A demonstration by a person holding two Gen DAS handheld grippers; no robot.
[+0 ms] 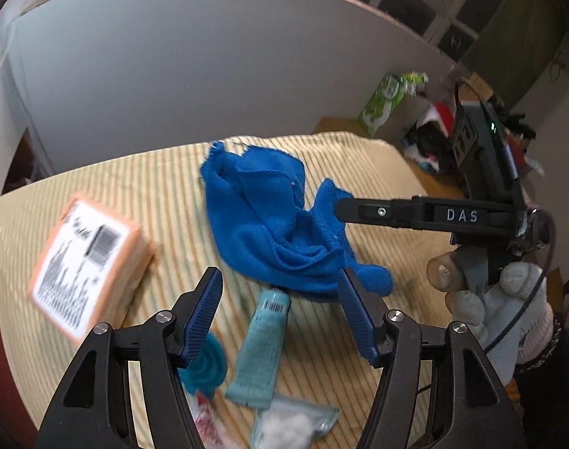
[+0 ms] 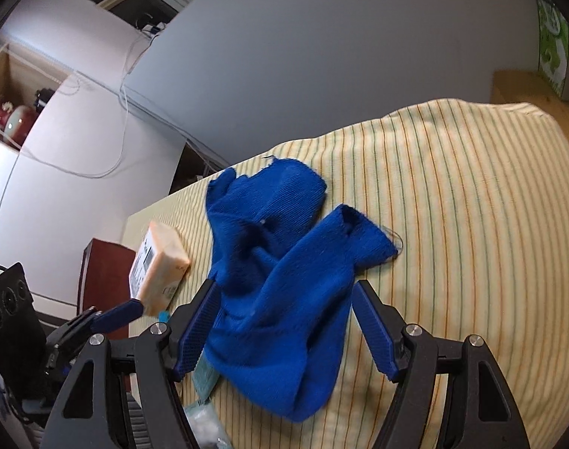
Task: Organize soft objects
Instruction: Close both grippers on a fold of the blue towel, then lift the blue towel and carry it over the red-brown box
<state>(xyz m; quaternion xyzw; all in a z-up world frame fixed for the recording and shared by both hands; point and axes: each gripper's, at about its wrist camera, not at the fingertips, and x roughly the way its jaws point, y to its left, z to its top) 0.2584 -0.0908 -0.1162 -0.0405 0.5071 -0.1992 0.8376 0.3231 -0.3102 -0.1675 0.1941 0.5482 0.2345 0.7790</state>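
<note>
Left wrist view: our left claw [image 1: 280, 292] tilts steeply down over the tabletop [image 1: 378, 172], which wears a striped cloth; jaws apart, nothing pinched. The blue cloth [image 1: 269, 217] lies crumpled just ahead of the tips, its near edge reaching betw. them. Under the claw, betw. the fingers, a pale teal tube [image 1: 260, 351] lies lengthwise w/ its cap end tucked under the cloth. Left of the claw sits a peach packet [image 1: 86, 262] w/ a barcode label, blurred. Below the left finger is a teal round item [image 1: 209, 363], partly hidden; near the bottom edge a clear bag of white stuff [image 1: 295, 422]. To the right, the right claw [image 1: 338, 209] comes in sideways, held by a gloved hand [image 1: 490, 299], its tip over the cloth's right fold; touching or not, we can't tell.

Right wrist view: our right claw [image 2: 284, 303] also pitched down, jaws apart, empty. The cloth fills the gap betw. the fingers and spreads ahead of them; pads don't press it. Left of the claw the packet shows its side. This view alone shows the left claw's blue-padded finger [image 2: 116, 316] from outside, close beside the packet. Tube and bag only peek out at bottom; the gloved hand isn't seen here.
</note>
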